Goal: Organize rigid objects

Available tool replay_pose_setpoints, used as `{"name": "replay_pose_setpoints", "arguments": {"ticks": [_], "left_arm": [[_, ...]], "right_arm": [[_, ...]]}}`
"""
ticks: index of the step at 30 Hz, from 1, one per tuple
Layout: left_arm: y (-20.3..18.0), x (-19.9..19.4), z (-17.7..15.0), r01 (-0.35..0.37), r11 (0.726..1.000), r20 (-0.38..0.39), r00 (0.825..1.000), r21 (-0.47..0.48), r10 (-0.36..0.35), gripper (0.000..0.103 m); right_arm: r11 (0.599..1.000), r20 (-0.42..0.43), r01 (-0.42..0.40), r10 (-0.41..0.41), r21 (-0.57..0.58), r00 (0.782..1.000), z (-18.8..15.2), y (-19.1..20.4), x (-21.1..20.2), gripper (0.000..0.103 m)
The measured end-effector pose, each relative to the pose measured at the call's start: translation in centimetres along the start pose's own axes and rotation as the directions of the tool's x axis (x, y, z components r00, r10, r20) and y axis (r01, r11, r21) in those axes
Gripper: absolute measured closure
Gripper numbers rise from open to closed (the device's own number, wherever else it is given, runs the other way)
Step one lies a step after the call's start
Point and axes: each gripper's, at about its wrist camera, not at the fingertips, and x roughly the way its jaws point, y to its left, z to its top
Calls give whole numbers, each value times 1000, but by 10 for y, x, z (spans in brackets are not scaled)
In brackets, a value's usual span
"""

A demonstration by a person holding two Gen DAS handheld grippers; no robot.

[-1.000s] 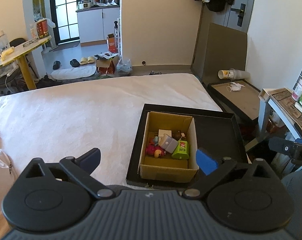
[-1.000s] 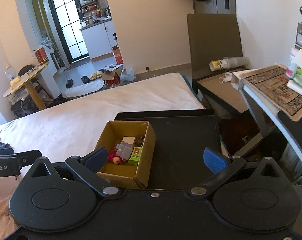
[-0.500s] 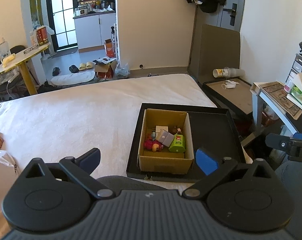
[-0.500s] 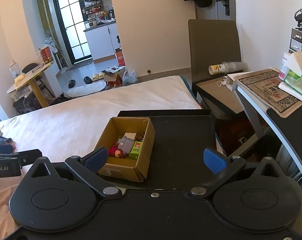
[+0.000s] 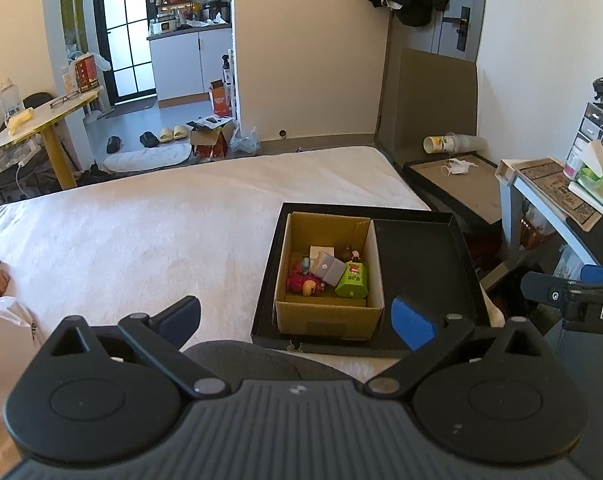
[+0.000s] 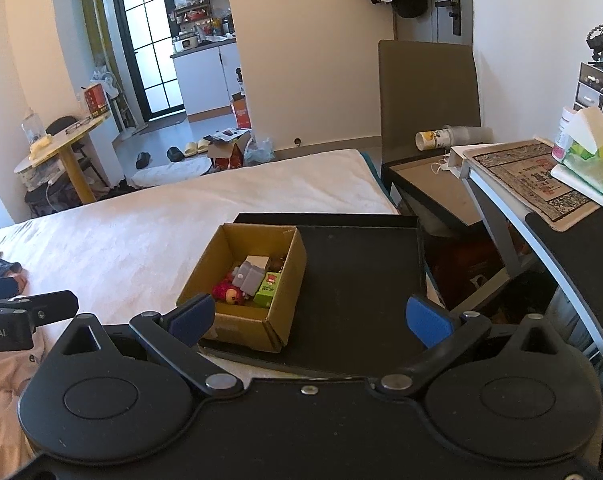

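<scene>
Cardboard box [image 5: 328,313] in black tray [image 5: 421,248]: toys jumbled, perhaps figurines; both grippers' jaws wide, empty.

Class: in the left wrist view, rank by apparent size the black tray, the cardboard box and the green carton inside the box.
1. black tray
2. cardboard box, sitting in the tray
3. green carton, inside the box

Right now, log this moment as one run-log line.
left tongs: open, empty | right tongs: open, empty | cardboard box: in black tray, toys inside | phase: approach

Matt cardboard box [image 5: 328,314], fuzzy bedcover [image 5: 141,232]
</scene>
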Motion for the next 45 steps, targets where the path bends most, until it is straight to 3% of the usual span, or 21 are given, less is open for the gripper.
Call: {"name": "replay_pose_setpoints", "arguments": {"ticks": [45], "left_arm": [[-7,5,-8,13,1000,-32,999,26,-12,2]], "right_arm": [[1000,-30,3,-2,20,1000,-9,-8,4,0]]}}
